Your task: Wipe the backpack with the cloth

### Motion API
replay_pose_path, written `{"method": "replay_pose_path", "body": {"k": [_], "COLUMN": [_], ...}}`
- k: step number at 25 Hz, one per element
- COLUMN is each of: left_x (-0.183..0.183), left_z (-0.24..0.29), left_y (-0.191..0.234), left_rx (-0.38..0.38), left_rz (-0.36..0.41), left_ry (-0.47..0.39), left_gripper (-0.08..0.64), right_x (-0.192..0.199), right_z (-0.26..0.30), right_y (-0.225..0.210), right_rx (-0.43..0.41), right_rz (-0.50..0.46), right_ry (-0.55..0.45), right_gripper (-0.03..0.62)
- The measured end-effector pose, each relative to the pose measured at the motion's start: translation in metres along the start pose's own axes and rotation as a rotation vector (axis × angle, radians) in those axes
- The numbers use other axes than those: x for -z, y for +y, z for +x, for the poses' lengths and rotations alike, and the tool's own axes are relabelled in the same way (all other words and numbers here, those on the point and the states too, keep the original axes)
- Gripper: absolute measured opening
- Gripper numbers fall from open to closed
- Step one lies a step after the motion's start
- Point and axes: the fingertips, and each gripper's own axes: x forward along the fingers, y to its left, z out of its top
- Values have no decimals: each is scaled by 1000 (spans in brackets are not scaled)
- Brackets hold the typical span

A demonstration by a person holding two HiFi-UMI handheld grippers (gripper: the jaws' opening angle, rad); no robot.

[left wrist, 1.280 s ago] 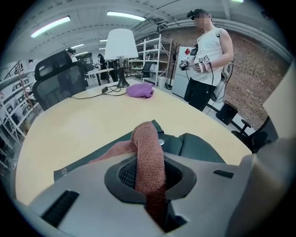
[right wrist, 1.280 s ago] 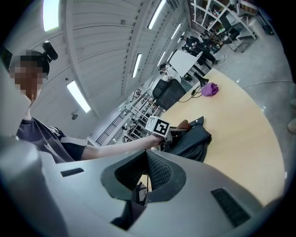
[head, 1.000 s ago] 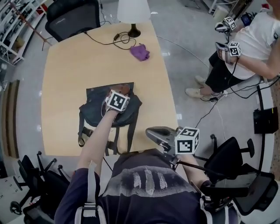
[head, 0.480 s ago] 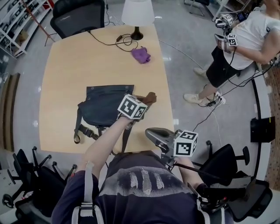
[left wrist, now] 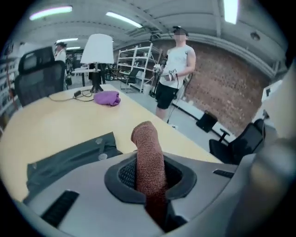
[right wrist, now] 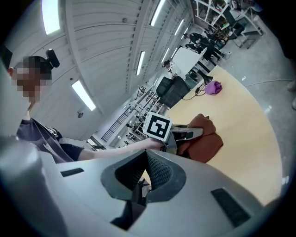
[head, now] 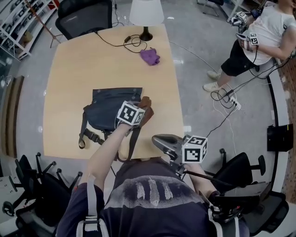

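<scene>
The cloth [left wrist: 149, 157] is rust-brown, the backpack [head: 108, 107] dark grey, the table [head: 83, 65] tan.

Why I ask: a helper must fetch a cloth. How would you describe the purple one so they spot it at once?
At the far end of the wooden table stands a white-shaded lamp; beside its base lies a crumpled purple cloth. It alone is purple and lies loose on bare wood, unlike the brown cloth gripped by the left gripper near the dark backpack.
</scene>
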Motion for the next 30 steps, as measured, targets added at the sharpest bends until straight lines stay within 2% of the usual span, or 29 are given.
{"method": "replay_pose_path", "body": {"k": [2, 4, 8, 12, 15, 21, 27, 30], "left_x": [8, 16, 24, 36, 47, 77, 121, 134], "left_z": [3, 2, -8, -21, -37, -72, -120, -135], "left_y": [6, 10, 18, 27, 40, 75, 120, 130], "left_rx": [-72, -134, -238, -270, -294, -372, -486, -508], "left_rz": [145, 224, 296, 348, 331, 224, 126, 91], "left_ry": [44, 79, 101, 109, 110, 73, 85, 70], "left_gripper": [55, 55, 55, 55, 55, 55, 55, 55], "right_x": [2, 5, 11, 16, 16, 17, 24, 26], "right_z": [2, 4, 7, 14, 17, 18, 29, 32], "right_y": [0, 1, 4, 6, 6, 5, 17, 21], "right_rx": [-3, -12, -27, -40, -50, -65, -87, -86], "right_rz": [-5, -10, -10, -15, -18, -5, -17, -21], "right_ry": [15, 29, 54, 82, 90, 92, 112, 118], "right_gripper": [2, 2, 2, 2, 2, 2, 2, 2]}}
